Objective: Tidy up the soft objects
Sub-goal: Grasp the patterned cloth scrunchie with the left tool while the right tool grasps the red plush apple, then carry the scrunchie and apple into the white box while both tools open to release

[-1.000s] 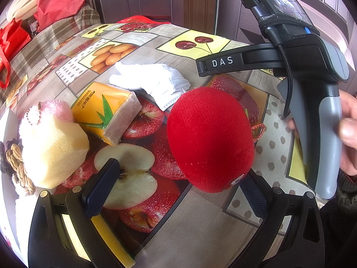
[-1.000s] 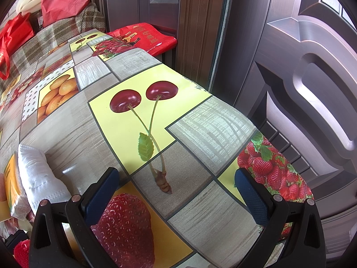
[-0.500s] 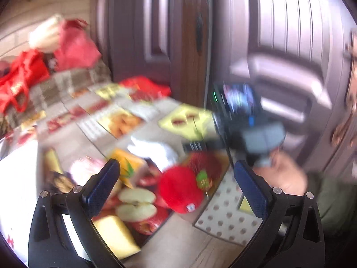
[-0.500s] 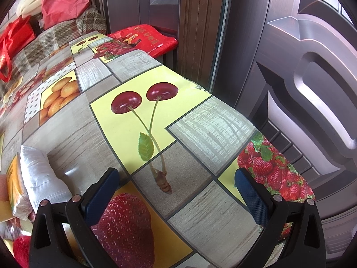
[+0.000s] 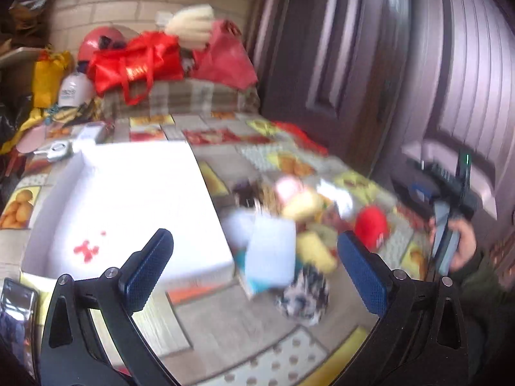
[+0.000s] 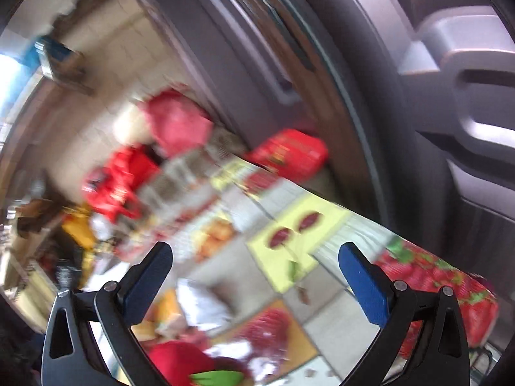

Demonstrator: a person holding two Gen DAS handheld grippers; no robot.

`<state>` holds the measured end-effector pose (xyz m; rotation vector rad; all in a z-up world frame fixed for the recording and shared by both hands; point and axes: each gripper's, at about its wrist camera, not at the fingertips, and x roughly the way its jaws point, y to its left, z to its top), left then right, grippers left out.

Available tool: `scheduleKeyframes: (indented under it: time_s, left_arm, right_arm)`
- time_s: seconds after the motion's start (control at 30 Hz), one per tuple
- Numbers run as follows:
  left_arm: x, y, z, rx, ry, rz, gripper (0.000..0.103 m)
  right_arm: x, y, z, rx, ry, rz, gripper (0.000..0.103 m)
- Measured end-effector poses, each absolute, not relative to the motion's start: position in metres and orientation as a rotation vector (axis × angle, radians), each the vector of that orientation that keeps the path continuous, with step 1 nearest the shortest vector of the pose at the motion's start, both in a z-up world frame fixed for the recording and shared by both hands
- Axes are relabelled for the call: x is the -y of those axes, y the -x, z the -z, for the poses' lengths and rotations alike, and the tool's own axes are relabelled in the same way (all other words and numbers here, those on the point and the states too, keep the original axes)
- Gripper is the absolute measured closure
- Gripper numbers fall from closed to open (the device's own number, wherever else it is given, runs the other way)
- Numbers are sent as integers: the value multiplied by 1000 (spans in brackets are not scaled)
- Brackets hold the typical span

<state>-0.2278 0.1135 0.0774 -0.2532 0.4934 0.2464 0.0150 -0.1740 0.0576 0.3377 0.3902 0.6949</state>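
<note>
Both views are smeared, so many details are difficult to read. The left gripper (image 5: 254, 257) is held above the table (image 5: 225, 331) with its two blue pads far apart and nothing between them; it is released. Below it, on the left, stands a white box (image 5: 128, 193) with a small red mark on its inside. The box is so bright that I cannot see its bottom clearly.

The soft objects lie together on the fruit-pattern cloth to the right of the box, well apart from the pads. I can make out a red plush ball (image 5: 370, 225), a yellow sponge-like piece (image 5: 315, 251), a pale folded thing (image 5: 272, 254) and a black-and-white patterned bundle (image 5: 304, 299). Behind them is more stuff, pink and yellow, but it is too blurred to name.

At the right edge a hand (image 5: 462, 244) holds the handle of the other tool; the sleeve is cut off by the frame.

The right gripper (image 6: 256, 276) is also wide open and empty, tilted over the cherry square of the cloth. At the bottom of its view a red plush shape (image 6: 173, 363) with a green part is half cut off. Red bags (image 5: 138, 61) are piled at the far end.
</note>
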Motion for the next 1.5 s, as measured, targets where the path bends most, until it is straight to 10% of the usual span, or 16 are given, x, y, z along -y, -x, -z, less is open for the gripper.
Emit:
scheduleKeyframes:
  time_s: [0.87,1.0,1.5]
  left_arm:
    - [-55,147,-10,-846,124,-82,29]
    - [-57,145,-8,-853,123,-70,54]
    - [-94,212,-76,-407,22,-377,62]
  right_arm:
    - [53,51,-11,-564,451,-990,0]
    - [54,45,1,-630,449,-1021,45]
    - [93,62,-82,-332,101,-1108,47]
